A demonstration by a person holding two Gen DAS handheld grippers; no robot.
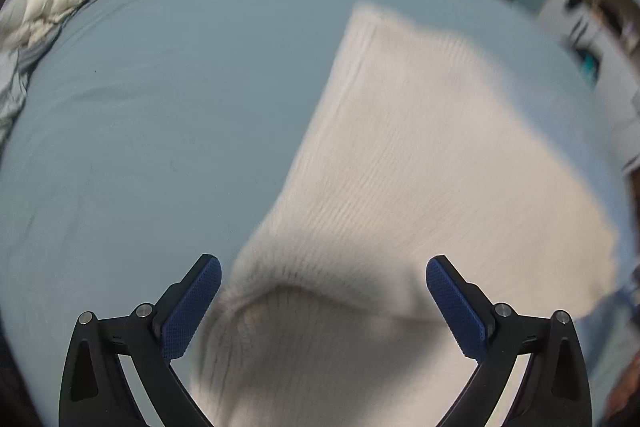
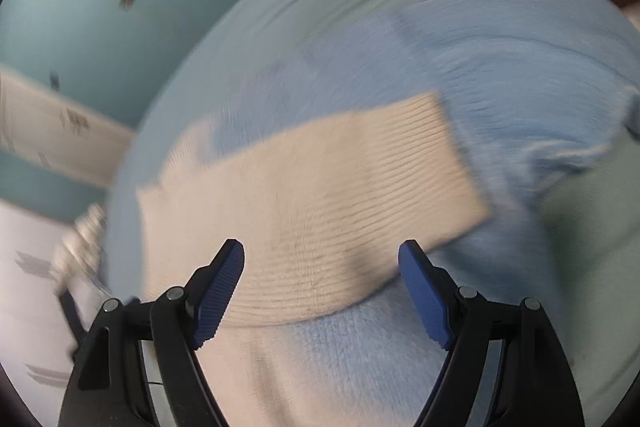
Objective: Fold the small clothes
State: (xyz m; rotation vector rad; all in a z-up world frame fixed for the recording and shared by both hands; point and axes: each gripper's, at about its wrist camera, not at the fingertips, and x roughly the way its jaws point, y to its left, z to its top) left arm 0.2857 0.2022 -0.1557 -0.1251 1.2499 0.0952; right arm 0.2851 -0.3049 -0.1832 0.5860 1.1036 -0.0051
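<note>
Two sets of tongs hang over a bed dressed in a pale blue sheet [image 1: 140, 115], both pointing steeply down at the bedding. Between them lies a cream ribbed knit garment [image 1: 400, 167], spread flat on the sheet. From the left tongs [image 1: 323, 273] it runs away from the tips toward one o'clock, its far edge blurred; a rounded fold of it sits right under the tips at six o'clock. Those tongs stand wide open, blue pads well apart, gripping nothing.

The right tongs [image 2: 321, 259] are spread wide as well, and their pads press on nothing; the cream knit [image 2: 312, 187] lies below the gap as a long band running from nine o'clock to three o'clock. Under that band, and past it toward two o'clock, is a fluffy light blue garment [image 2: 520, 75], which also shows at six o'clock near the tips.

At the sheet's ten o'clock edge in the left view sits a bunched white ruffled cloth [image 1: 52, 3]. Both views are smeared.
</note>
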